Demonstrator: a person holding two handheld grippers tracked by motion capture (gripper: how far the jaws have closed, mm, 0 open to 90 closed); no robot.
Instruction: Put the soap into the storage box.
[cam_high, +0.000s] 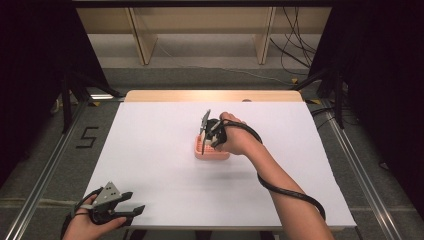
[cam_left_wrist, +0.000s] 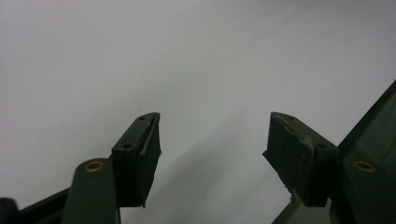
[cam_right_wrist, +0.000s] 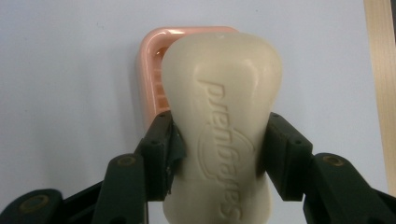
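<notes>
A cream bar of soap (cam_right_wrist: 223, 126) with raised lettering is clamped between the two black jaws of my right gripper (cam_right_wrist: 218, 151). It hangs over a pink soap dish (cam_right_wrist: 152, 74), which lies on the white table. In the high view my right gripper (cam_high: 210, 134) points down at the pink soap dish (cam_high: 211, 153) near the table's middle, and the hand hides the soap. My left gripper (cam_high: 134, 211) rests at the table's near left corner. In its own view the left gripper (cam_left_wrist: 215, 151) stands open, with bare white table between its fingers.
The white table (cam_high: 160, 150) has a bare wooden strip (cam_high: 210, 96) along its far edge. Metal floor rails (cam_high: 45, 165) run beside the table on both sides. Cables (cam_high: 295, 50) lie on the floor at the far right.
</notes>
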